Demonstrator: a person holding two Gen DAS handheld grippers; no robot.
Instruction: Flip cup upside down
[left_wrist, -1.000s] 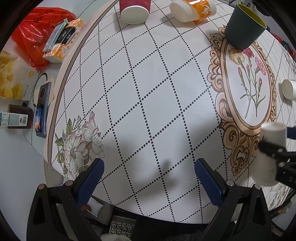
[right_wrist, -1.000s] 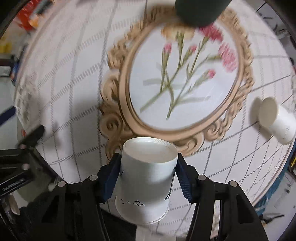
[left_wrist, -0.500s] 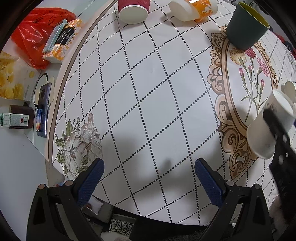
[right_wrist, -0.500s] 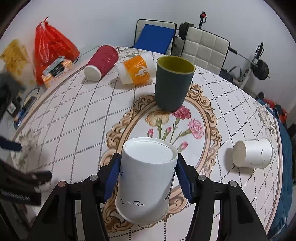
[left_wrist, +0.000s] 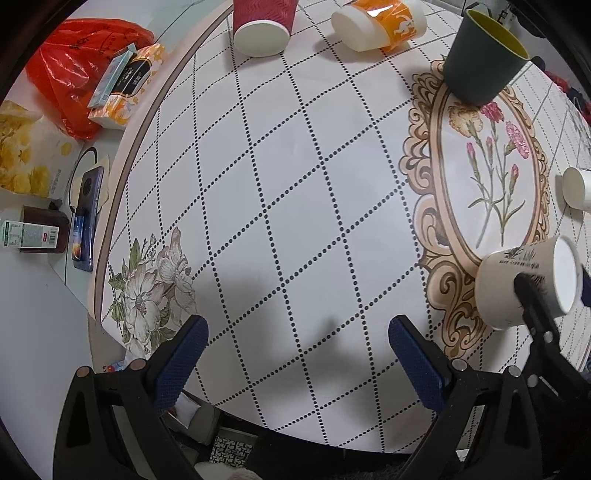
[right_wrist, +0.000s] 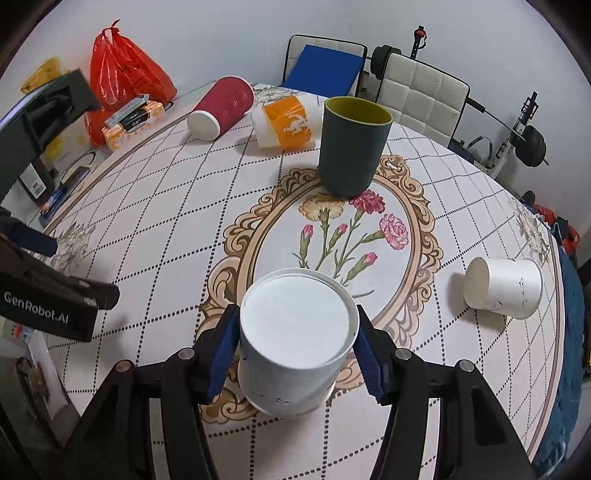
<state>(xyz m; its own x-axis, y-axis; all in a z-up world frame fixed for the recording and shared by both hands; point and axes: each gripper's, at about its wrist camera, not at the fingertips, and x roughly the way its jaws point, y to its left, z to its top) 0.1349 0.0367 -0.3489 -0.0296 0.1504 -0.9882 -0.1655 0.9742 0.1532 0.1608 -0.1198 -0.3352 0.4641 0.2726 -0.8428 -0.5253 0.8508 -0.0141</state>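
Observation:
My right gripper (right_wrist: 297, 345) is shut on a white paper cup (right_wrist: 295, 332), its flat closed base facing the camera. In the left wrist view the same cup (left_wrist: 517, 280) hangs tilted above the table's right side, over the gold oval frame, held by the right gripper's black finger. My left gripper (left_wrist: 295, 354) is open and empty above the near part of the table.
A dark green cup (right_wrist: 351, 147) stands upright at the oval's far end. A red cup (right_wrist: 221, 107), an orange cup (right_wrist: 284, 123) and a second white cup (right_wrist: 502, 291) lie on their sides. A red bag (right_wrist: 125, 70) and boxes sit off the table's left edge.
The right gripper has tipped the white cup from upright with base up to tilted with its base toward the camera. The left gripper has stayed still.

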